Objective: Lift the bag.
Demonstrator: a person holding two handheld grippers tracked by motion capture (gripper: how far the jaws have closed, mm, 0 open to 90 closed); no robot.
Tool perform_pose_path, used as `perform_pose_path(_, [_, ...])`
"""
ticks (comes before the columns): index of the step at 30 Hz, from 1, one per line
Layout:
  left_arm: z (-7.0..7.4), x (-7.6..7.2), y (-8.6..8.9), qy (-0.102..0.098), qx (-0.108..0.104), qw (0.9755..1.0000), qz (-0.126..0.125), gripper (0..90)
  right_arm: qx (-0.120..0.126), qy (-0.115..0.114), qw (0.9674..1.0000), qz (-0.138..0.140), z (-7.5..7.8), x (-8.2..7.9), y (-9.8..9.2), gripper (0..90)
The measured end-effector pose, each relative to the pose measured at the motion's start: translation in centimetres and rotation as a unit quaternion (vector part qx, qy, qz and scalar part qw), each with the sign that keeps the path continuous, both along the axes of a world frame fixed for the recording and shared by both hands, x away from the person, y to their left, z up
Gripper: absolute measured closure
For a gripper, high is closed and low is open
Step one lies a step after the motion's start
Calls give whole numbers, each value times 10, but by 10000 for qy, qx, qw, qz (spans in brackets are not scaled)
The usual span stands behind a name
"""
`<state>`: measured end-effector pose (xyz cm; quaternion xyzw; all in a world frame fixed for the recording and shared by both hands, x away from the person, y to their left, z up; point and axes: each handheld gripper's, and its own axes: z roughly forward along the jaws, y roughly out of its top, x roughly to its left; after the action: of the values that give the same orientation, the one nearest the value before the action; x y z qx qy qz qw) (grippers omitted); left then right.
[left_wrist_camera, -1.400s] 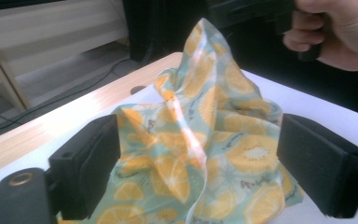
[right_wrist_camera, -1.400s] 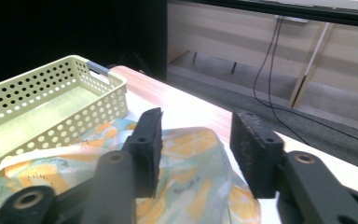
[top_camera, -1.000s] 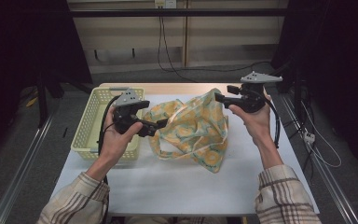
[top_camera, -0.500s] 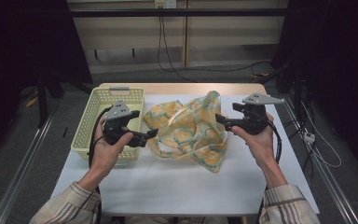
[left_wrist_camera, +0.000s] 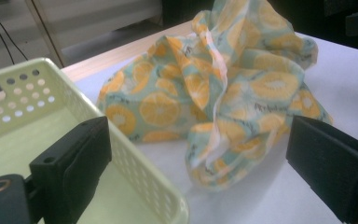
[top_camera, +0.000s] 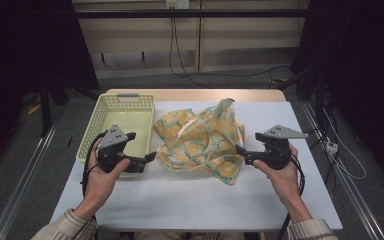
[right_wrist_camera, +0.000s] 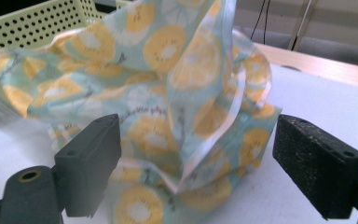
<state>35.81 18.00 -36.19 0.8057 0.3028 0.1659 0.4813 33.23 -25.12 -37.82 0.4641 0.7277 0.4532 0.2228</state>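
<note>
High view: I have lowered both grippers from a raised spread a second ago, and the orange-print cloth (top_camera: 200,142) now lies crumpled on the white table (top_camera: 190,200), just right of the yellow basket (top_camera: 117,117). My right gripper (top_camera: 241,152) has just been opening; its jaws stand apart at the cloth's right edge without pinching it, and my left gripper (top_camera: 150,157) is likewise apart, empty. Released, the cloth likely needs regrasping next.
</note>
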Motion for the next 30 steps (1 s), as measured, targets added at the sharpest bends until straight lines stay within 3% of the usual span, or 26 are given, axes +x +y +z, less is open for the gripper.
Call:
perform_pose_path(5, [-10,-13,12,12,15,10000,88,63,3,-57,9999,-129,-8,-15,-3,157])
perform_pose_path(17, [-29,-37,30,-41,-103,9993,366,66,-44,78,9996,-270,-31,-42,-8,158])
perform_pose_path(24, [-39,-48,36,-83,-195,9988,434,65,47,101,9994,-338,-42,-52,-12,160])
perform_pose_path(30, [-43,-47,37,-51,-218,9985,495,66,108,123,9992,-374,-45,-52,-13,157])
